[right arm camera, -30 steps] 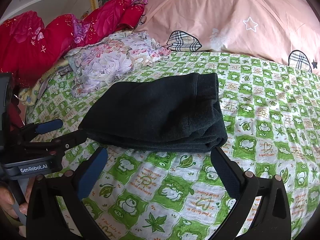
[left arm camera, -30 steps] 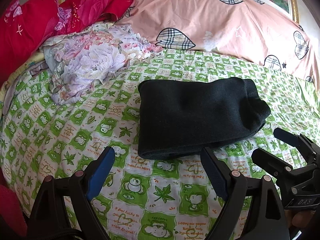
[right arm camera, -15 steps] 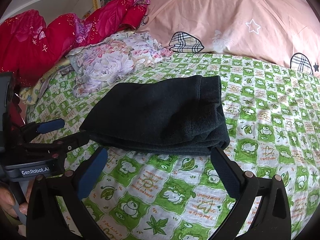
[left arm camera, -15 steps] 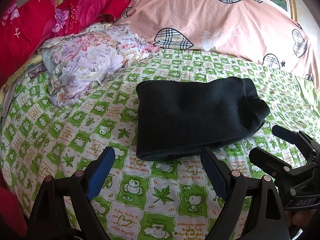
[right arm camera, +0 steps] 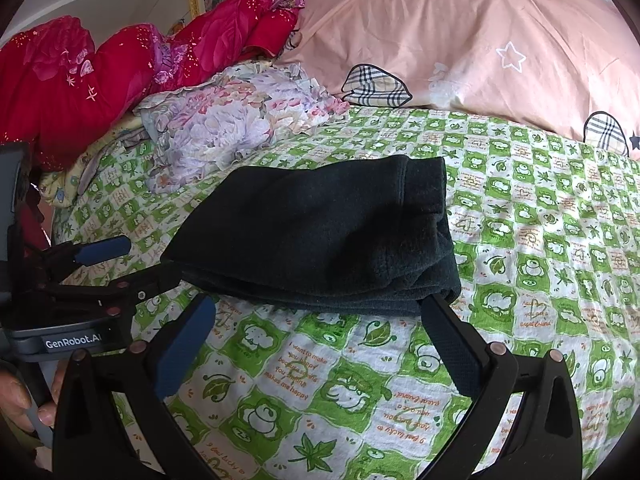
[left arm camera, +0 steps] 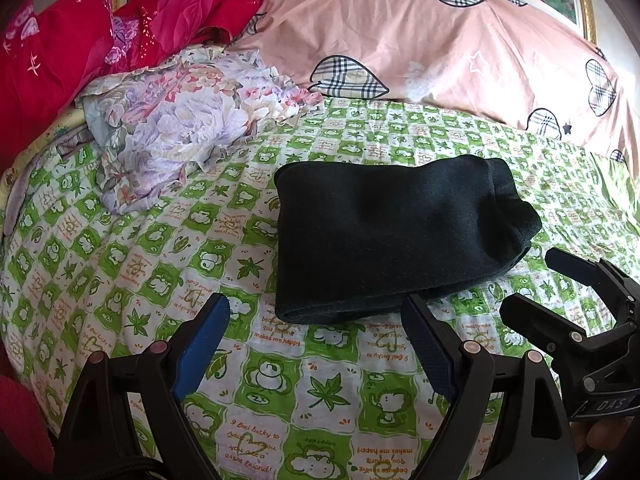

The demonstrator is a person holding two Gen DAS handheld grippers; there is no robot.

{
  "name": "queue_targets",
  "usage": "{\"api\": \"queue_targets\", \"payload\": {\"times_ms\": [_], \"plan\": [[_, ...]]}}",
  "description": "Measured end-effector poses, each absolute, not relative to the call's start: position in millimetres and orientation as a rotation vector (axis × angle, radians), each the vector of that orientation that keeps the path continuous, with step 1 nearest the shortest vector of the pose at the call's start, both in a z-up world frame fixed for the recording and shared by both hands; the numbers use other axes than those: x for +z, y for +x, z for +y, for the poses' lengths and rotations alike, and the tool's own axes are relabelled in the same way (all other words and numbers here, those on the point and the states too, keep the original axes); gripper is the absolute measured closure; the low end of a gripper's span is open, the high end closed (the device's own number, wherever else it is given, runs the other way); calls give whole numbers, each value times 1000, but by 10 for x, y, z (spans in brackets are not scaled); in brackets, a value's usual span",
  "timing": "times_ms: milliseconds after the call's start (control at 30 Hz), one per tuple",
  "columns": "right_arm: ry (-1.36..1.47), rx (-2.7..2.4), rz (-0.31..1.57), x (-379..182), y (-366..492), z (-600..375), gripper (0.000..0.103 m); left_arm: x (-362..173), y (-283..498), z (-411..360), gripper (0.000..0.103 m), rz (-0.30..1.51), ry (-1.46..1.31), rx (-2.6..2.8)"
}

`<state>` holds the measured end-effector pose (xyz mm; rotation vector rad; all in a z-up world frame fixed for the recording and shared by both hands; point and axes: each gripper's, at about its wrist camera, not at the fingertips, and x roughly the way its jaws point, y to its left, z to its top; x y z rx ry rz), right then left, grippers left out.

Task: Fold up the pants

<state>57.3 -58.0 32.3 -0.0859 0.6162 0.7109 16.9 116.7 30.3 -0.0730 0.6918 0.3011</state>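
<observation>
The dark green fleece pants [left arm camera: 396,240] are lying folded into a thick bundle on the green-and-white cartoon-print bedsheet [left arm camera: 280,380]. The left gripper [left arm camera: 316,340] and right gripper [right arm camera: 320,332] are hanging spread and empty, just short of its near edge. 1 careless nudge could be dragging the top layers askew.

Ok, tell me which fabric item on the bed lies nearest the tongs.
The dark folded pants, lying flat on the green sheet just ahead of both open tongs; the floral cloth and red bedding lie farther back.
</observation>
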Motion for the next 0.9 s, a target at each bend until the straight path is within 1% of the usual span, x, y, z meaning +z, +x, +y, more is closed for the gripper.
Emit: {"api": "queue_targets", "payload": {"times_ms": [233,433,900], "plan": [[-90,712,614,342,585,-583,0,328,162,1209,15,687,-89,308],[-89,696,590,479,640,-665,0,487,194,1314,15,669,-126,296],[-132,703,654,467,786,-651,0,499,309,1298,15,721,-132,281]]}}
